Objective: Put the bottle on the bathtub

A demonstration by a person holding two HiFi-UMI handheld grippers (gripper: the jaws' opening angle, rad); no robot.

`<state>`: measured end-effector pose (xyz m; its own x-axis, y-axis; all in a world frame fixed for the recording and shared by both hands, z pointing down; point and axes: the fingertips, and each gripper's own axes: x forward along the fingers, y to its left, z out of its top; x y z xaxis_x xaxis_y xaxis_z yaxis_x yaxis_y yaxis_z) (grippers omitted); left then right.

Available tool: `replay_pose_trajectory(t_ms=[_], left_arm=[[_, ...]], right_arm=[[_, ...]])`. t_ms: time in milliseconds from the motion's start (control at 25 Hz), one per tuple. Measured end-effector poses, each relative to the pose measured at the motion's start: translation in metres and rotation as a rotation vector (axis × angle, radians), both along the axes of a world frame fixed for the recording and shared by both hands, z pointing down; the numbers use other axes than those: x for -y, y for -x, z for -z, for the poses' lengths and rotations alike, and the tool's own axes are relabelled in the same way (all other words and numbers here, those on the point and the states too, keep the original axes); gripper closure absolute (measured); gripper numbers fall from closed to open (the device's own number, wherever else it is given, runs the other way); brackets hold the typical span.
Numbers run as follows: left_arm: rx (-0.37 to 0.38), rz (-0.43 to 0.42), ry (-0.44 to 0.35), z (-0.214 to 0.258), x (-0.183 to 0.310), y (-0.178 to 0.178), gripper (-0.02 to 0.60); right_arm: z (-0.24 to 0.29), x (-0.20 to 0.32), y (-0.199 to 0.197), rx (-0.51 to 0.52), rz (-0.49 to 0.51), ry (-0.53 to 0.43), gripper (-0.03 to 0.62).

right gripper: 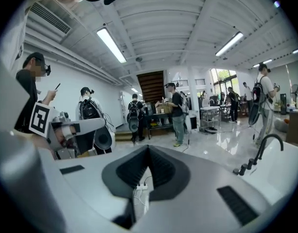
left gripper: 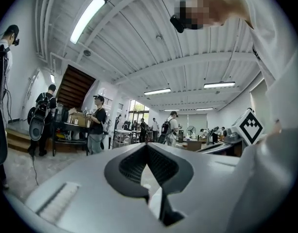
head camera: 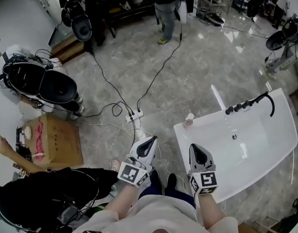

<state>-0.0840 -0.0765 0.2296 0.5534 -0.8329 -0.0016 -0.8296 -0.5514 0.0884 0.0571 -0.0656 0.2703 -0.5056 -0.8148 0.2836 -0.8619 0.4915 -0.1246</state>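
The small pale bottle (head camera: pixel 189 119) stands on the rim at the white bathtub's (head camera: pixel 214 142) far left corner, apart from its black faucet (head camera: pixel 265 100), while the left claw (head camera: pixel 148 142) beside the bathtub and the right claw (head camera: pixel 197 149) above its near left edge are both pressed together, empty.

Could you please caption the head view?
Left gripper and right gripper, both shut, held near white bathtub with bottle on corner.

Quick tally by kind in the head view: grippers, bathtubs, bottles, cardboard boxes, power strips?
Grippers: 2 (left gripper, right gripper)
Bathtub: 1
Bottle: 1
Cardboard box: 1
Power strip: 1
Total: 6
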Motion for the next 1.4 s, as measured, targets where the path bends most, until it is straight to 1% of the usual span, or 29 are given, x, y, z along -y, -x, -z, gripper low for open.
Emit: replay_pose_trajectory(t_ms=[80,160,240,320,480,680,880,1000,1240,1400], left_arm=[[0.002,-0.018,-0.010,0.017,-0.012,-0.006,0.577],[0.022,-0.053,-0.022,0.027,-0.027,-0.015,0.577],[0.049,-0.084,-0.038,0.035,-0.039,-0.022,0.577],[0.056,-0.079,-0.042,0.041,-0.049,-0.019,0.577],[0.034,-0.061,-0.050,0.053,-0.059,-0.011,0.577],[0.027,-0.060,-0.083,0.059,-0.065,-0.010,0.577],[0.028,-0.064,-0.107,0.066,-0.070,-0.010,0.577],[0.027,-0.066,-0.106,0.068,-0.074,-0.012,0.577],[0.022,-0.057,-0.090,0.058,-0.071,-0.002,0.577],[0.023,-0.054,-0.092,0.058,-0.072,-0.003,0.577]], right_arm=[[0.022,-0.011,0.001,0.042,0.006,0.012,0.589],[0.040,-0.024,0.003,0.090,0.006,0.018,0.589],[0.053,-0.032,0.008,0.111,0.007,0.002,0.589],[0.065,-0.039,0.013,0.119,0.012,-0.014,0.589],[0.074,-0.048,0.016,0.099,0.014,-0.047,0.589],[0.070,-0.054,0.015,0.062,0.009,-0.074,0.589],[0.075,-0.055,0.014,0.058,-0.012,-0.097,0.589],[0.075,-0.057,0.011,0.059,-0.020,-0.088,0.589],[0.064,-0.056,0.018,0.055,-0.026,-0.076,0.589],[0.061,-0.058,0.018,0.049,-0.018,-0.069,0.589]])
